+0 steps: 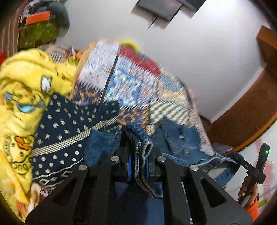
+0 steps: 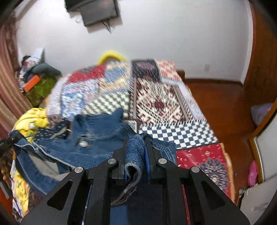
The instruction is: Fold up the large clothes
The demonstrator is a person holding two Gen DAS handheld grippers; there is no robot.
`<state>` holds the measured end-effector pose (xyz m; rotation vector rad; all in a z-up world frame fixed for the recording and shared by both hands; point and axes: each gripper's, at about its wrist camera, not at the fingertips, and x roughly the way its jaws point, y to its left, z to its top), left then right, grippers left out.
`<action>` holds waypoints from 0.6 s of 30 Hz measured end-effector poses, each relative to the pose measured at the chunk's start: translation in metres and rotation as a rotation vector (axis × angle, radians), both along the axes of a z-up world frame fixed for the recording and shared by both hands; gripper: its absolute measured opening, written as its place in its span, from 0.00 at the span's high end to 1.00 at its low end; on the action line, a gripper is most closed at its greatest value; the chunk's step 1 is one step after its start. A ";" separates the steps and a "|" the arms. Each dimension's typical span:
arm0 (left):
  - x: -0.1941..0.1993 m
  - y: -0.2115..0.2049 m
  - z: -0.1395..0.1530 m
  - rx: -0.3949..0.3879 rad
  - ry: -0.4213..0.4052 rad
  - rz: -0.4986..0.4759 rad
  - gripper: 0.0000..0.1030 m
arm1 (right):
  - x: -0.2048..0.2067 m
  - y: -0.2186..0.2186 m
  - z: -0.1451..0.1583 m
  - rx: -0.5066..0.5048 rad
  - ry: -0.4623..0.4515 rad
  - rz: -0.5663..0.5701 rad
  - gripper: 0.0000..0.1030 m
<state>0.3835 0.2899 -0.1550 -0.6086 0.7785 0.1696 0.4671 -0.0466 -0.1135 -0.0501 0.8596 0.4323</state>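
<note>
A bed (image 2: 173, 97) covered by a patchwork quilt (image 2: 155, 103) of checkered, red and blue panels fills most of both views, set against a white wall (image 2: 155, 43) with wooden flooring (image 2: 225, 103) alongside it. On the quilt's near end lies a blue denim garment (image 2: 97, 138), spread and rumpled, a metal button showing near its collar; both held edges are raised above the bedding. Beside it sits a crumpled yellow cloth (image 1: 22, 83) with cartoon prints, and next to that a navy fabric with white dots (image 1: 69, 124). A dark screen (image 2: 97, 12) hangs on the wall. The left gripper (image 1: 138, 155) has its fingers pinching a folded denim hem, the cloth bunched up between the blue pads. The right gripper (image 2: 136, 155) likewise has its fingers clamped on a thick fold of the same denim. In the left wrist view the other tool appears at the right edge, gripped by a person's hand (image 1: 247, 188) with an orange sleeve (image 1: 252, 207). Much of the scene is motion-blurred.
</note>
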 end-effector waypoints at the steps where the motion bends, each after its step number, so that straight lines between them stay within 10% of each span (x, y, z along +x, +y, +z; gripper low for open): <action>1: 0.006 0.000 -0.010 0.005 0.024 -0.004 0.89 | 0.008 0.002 -0.013 -0.009 0.026 -0.003 0.87; 9: 0.024 0.001 -0.068 0.057 0.168 -0.081 0.83 | 0.031 -0.001 -0.070 -0.064 0.121 -0.004 0.76; 18: 0.014 -0.026 -0.008 0.222 0.168 -0.192 0.70 | 0.014 -0.017 -0.014 -0.137 -0.015 -0.018 0.62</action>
